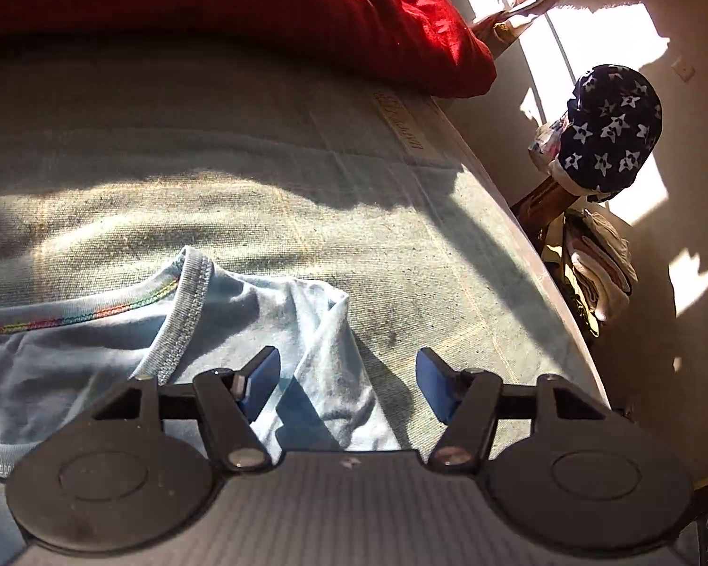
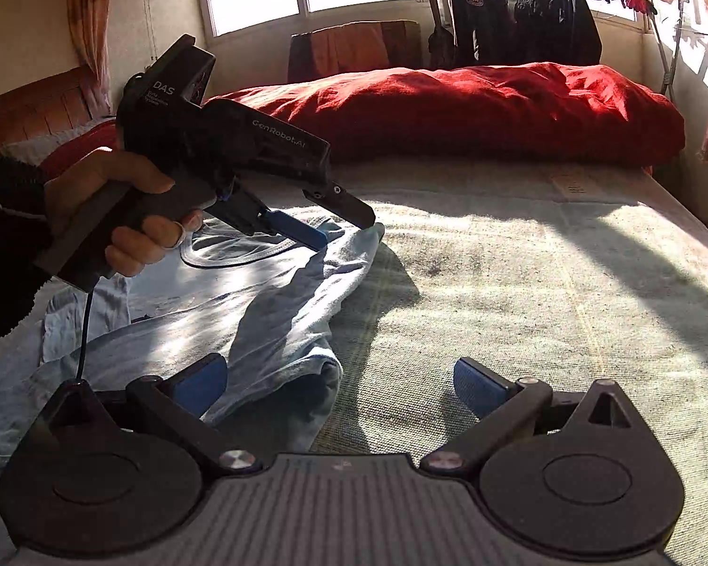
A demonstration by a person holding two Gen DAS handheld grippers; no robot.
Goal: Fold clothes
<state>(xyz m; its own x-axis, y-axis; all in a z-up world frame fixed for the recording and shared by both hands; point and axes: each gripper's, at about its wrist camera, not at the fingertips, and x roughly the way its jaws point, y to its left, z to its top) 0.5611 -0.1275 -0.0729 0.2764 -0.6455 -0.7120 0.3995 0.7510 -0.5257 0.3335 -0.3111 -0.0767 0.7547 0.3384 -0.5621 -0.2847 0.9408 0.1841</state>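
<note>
**Pale blue T-shirt lies crumpled on the bed, both grippers empty**

A coarse grey-green woven blanket (image 2: 519,283) covers the bed, sun-striped. Along its far edge sits a plump, rumpled red duvet (image 2: 472,108). The soft light-blue T-shirt (image 2: 240,311) lies creased on the blanket's near left part, its ribbed collar (image 1: 189,311) edged with rainbow stitching. The left gripper (image 1: 347,377) hovers over the shirt's sleeve, blue pads apart, gripping nothing. The right gripper (image 2: 340,384) stands wide at the shirt's bunched edge, also empty.
</note>
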